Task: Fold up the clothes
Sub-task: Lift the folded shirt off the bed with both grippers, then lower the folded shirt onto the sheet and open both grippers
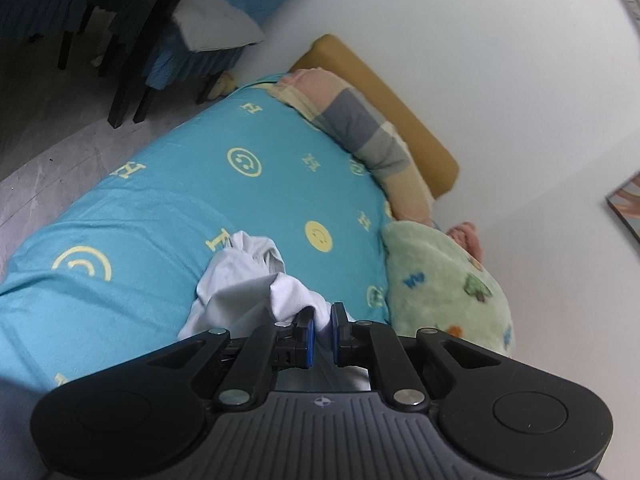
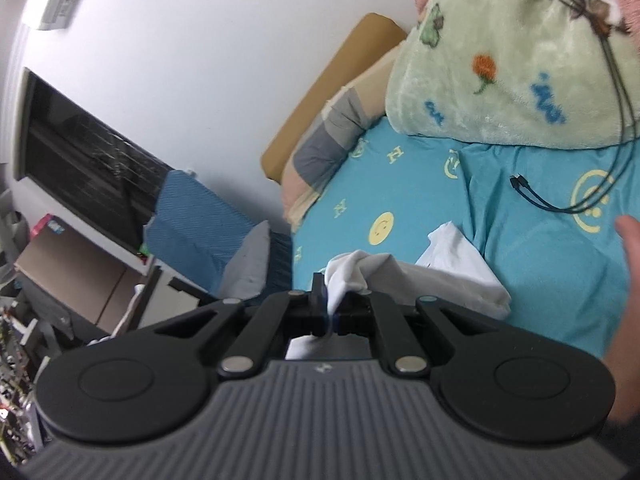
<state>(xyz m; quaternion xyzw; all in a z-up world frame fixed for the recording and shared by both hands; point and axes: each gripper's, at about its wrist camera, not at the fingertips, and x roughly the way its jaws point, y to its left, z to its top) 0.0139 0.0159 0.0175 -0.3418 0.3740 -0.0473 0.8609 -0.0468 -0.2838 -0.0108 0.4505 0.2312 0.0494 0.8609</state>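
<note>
While its black jaws pinch a fold of the crumpled white cotton garment (image 1: 240,280), the left gripper (image 1: 322,320) hangs over the turquoise bed sheet with yellow smiley faces (image 1: 160,208). Likewise the right gripper (image 2: 334,300) is closed on the same garment (image 2: 440,276), which lies bunched on the sheet (image 2: 540,260), near a fluffy pale green blanket (image 1: 440,280).

sheet (image 1: 168,208): turquoise, yellow smileys and letters | garment (image 1: 240,280): white | blanket (image 2: 500,80): pale green fleece, orange flower, blue marks | pillow (image 1: 360,120): grey, cream, pink checks | headboard (image 1: 400,100): mustard | gripper pads (image 1: 308,330): blue
</note>
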